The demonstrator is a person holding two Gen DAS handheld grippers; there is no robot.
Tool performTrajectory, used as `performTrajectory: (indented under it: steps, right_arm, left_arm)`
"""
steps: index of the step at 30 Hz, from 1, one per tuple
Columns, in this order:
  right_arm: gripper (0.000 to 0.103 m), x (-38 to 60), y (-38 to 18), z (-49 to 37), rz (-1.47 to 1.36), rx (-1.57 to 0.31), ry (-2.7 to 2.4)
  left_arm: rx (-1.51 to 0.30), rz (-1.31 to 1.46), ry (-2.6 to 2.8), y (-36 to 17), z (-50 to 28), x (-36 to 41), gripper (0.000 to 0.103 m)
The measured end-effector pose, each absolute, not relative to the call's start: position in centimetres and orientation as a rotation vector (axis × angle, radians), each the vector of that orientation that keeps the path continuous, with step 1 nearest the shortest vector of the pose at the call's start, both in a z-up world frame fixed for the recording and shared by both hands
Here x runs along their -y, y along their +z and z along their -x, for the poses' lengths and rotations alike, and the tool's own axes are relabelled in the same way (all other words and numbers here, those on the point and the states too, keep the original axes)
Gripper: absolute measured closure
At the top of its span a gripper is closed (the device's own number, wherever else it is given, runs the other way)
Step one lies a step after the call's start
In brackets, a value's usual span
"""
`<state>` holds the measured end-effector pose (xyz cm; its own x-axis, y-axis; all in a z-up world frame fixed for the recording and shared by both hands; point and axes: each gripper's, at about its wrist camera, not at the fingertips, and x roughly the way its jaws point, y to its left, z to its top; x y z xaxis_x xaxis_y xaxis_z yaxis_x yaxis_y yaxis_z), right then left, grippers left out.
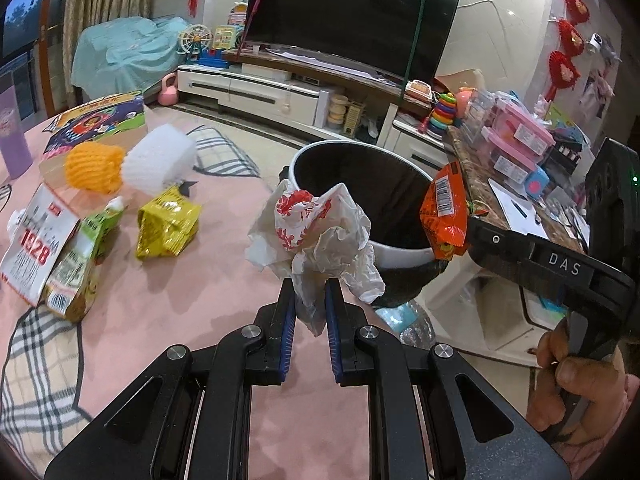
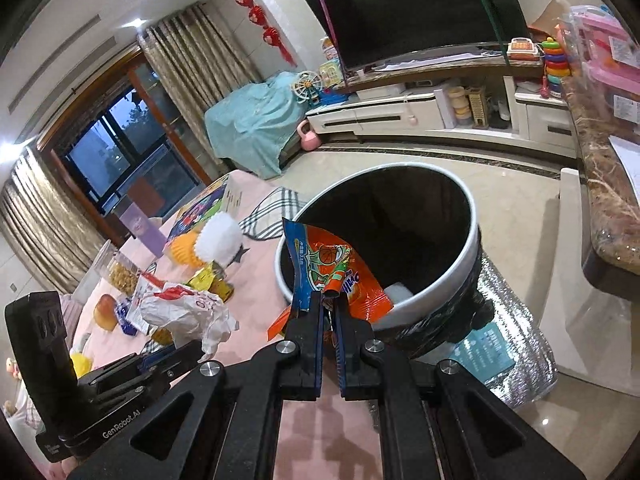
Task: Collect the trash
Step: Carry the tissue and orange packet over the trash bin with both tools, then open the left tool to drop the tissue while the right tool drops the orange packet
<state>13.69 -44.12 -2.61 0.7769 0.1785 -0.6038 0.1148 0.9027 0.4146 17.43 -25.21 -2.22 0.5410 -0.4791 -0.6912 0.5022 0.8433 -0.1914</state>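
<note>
A: Why does the trash bin (image 2: 440, 280) sit right off the edge of the pink-covered surface (image 1: 208, 304)?

B: I'd judge it is there so litter can go from the cloth straight over the white rim. Its black-lined mouth is open and faces up, level with the surface edge, so both hands can reach it at once.

A: And the crumpled white wrapper (image 1: 320, 236) with red print?

B: The left tool (image 1: 311, 300) has its blue pads closed narrow on the wrapper's lower tail. The bulk of the paper stands above the jaws, in front of the bin's near rim, not yet over the opening, I think.

A: The orange snack packet (image 2: 344, 276)?

B: The right tool (image 2: 330, 312) is pinched tight on its bottom corner. In the right wrist view the packet stands up over the near rim, partly across the black interior. Holding it by a corner leaves the rest free to fall once released, as I read it.

A: What is left for later?

B: Well behind on the cloth: a yellow foil packet (image 1: 168, 224), a green snack bag (image 1: 80, 264), a white foam fruit net (image 1: 158, 164) touching an orange foam net (image 1: 94, 168), and a carton marked 1928 (image 1: 36, 244). A purple cup (image 1: 12, 140) stands at the far left; whether it counts as trash I cannot tell.
</note>
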Motion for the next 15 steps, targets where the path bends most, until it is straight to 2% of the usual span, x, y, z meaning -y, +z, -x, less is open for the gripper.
performTrajectory:
  steps: [15]
  right_arm:
    - [0.098,47.5,-2.6,-17.5,-0.436,-0.718,-0.004]
  left_arm:
    - [-0.811,-0.102,-0.620,-1.3,-21.1,29.8,0.090]
